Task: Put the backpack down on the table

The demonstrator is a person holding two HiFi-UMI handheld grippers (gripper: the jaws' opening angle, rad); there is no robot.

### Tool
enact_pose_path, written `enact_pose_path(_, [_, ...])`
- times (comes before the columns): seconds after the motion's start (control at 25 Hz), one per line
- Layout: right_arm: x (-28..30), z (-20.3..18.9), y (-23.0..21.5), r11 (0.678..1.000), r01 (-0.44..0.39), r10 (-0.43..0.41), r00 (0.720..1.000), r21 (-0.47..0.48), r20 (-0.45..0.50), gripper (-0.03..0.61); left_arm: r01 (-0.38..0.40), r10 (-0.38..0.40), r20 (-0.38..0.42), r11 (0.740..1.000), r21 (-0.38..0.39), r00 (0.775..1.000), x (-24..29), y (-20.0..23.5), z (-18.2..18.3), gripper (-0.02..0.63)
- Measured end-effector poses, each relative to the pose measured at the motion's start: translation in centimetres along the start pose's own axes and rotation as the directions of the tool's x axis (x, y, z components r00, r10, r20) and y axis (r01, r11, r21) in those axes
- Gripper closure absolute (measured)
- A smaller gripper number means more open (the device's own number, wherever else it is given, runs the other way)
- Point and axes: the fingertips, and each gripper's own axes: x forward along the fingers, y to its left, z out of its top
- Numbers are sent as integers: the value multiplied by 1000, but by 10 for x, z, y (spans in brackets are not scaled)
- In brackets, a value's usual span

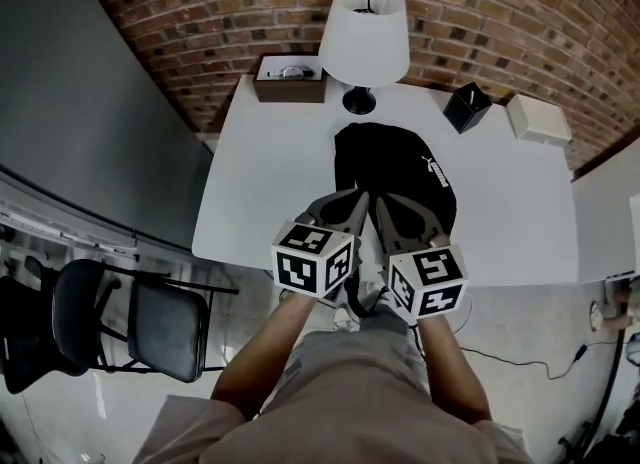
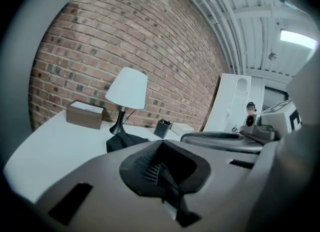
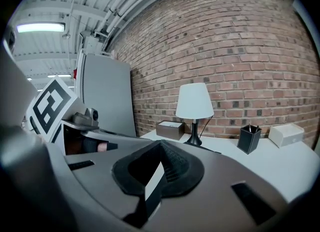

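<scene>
Head view, with both gripper views. The backpack (image 1: pixel 395 177) lies flat on the white worktop (image 1: pixel 270 182), about midway across it and toward the near edge, in front of the lamp (image 1: pixel 363 37). We judge the put-down to be complete.

The left hand-held gripper (image 1: pixel 357 198) and the right hand-held gripper (image 1: pixel 381 202) hover side by side over the near end of the bag. Each is clenched, its jaws meeting at the tip with nothing between them. In the left gripper view, the backpack (image 2: pixel 122 142) rests on the worktop beyond the jaws and apart from them.

We read the bag as soft black fabric, slumped and nearly empty. It is probably light, limp rather than stiff, and not fragile. We expect it to fold and sag if lifted by a single point of the body cloth.

A top loop or a shoulder strap would give the surest hold, but we cannot make out either in these views. Failing that, we would pinch a gathered fold at the near end.

A brown box (image 1: pixel 290 80), a black pen holder (image 1: pixel 467 107) and a white box (image 1: pixel 538 118) stand well apart from the bag, along the far edge.
</scene>
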Motion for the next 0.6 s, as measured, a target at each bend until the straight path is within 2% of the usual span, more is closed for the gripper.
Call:
enact_pose_path(0.24, [-13,2,2,999,-11,10,1000,43,27,578,-15,15,6,998,54,1000,-3,-13,-5,609])
enact_pose_path(0.6, [-21,2,0,1000,6,-6,999,16,34,578,-19,18,9,997,76,1000,-5,-18,-8,609])
